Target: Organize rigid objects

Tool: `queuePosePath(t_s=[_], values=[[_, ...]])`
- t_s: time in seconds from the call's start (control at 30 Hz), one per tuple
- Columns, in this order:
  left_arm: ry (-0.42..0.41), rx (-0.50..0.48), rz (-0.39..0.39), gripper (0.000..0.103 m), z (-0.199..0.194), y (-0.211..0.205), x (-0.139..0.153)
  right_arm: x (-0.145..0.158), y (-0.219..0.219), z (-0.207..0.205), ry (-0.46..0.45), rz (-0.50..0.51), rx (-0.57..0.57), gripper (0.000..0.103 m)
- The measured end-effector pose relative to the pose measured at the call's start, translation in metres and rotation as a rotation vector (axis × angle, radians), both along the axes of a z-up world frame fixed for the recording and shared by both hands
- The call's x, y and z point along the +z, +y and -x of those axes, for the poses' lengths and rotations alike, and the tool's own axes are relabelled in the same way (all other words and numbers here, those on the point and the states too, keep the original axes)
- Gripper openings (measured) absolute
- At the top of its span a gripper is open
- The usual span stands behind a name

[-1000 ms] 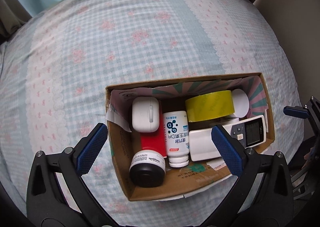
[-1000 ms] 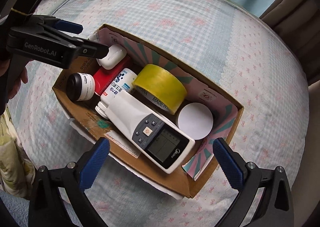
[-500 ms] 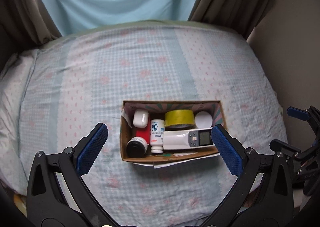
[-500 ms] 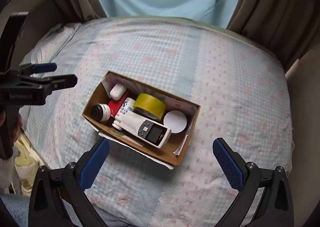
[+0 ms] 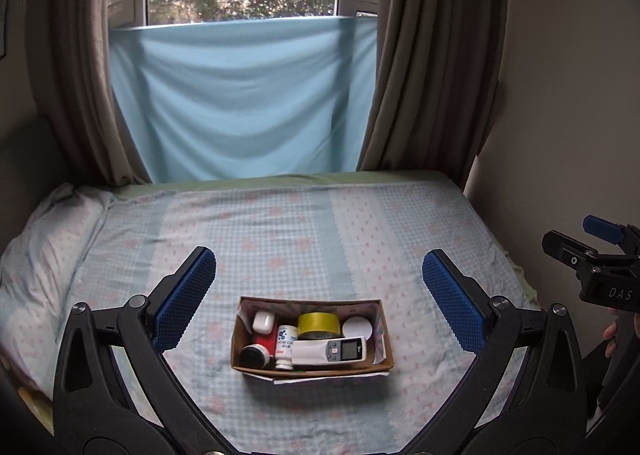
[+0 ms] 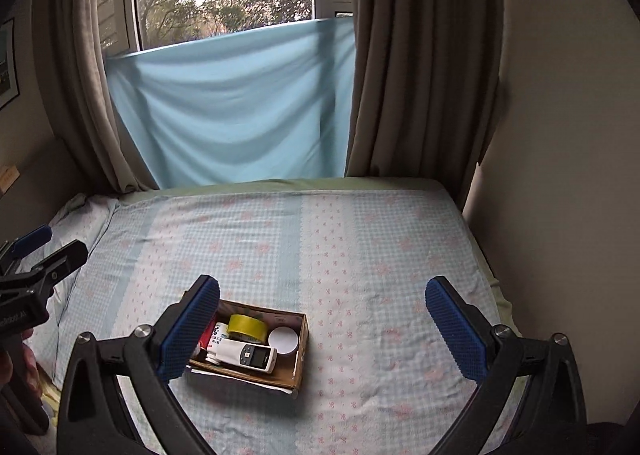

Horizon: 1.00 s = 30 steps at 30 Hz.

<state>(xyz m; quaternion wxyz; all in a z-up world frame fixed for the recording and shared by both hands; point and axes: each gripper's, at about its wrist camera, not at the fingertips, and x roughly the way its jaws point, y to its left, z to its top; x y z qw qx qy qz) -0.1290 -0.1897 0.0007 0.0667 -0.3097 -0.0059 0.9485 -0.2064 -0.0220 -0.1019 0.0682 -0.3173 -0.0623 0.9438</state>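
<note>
A cardboard box (image 5: pixel 312 368) sits on the bed near its front edge, seen too in the right wrist view as the box (image 6: pixel 302 351). Inside lie a white remote (image 5: pixel 330 351), a yellow tape roll (image 5: pixel 318 325), a white earbud case (image 5: pixel 263 321), a white bottle (image 5: pixel 286 345), a black-capped jar (image 5: pixel 254 355), a red item (image 5: pixel 267 342) and a white round lid (image 5: pixel 357 327). My left gripper (image 5: pixel 318 295) is open and empty, well back from the box. My right gripper (image 6: pixel 322 323) is open and empty too, its left finger hiding the box's left end.
The bed (image 5: pixel 280 231) carries a pale blue checked sheet with a pillow (image 5: pixel 44 239) at the left. A light blue cloth (image 5: pixel 244 103) hangs over the window between brown curtains (image 5: pixel 428 55). A wall (image 5: pixel 568 95) borders the bed on the right.
Both grippers have pulled far back and up from the box, which now looks small. The window and curtains have come into view. The box's contents have not moved.
</note>
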Motion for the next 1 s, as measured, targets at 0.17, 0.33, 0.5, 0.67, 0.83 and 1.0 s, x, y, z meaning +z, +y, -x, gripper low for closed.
queuePosePath(t_s=[0.17,0.33,0.5,0.67,0.83,1.0], values=[[0.025,0.032,0.002,0.103,-0.019,0.004,-0.002,-0.003,0.011,-0.014,0.021,-0.02,-0.024,0.103],[0.048,0.044,0.0,0.103,-0.029,0.009,-0.005,-0.002,0.02,-0.02,0.032,-0.03,-0.039,0.103],[0.047,0.054,-0.017,0.103,-0.034,0.009,-0.008,-0.001,0.022,-0.022,0.039,-0.043,-0.038,0.103],[0.046,0.067,-0.02,0.103,-0.036,0.009,-0.01,-0.001,0.022,-0.023,0.038,-0.046,-0.035,0.103],[0.055,0.073,-0.02,0.103,-0.037,0.009,-0.01,-0.002,0.022,-0.024,0.041,-0.055,-0.025,0.103],[0.052,0.073,-0.009,0.103,-0.036,0.012,-0.011,0.0,0.022,-0.022,0.047,-0.059,-0.023,0.103]])
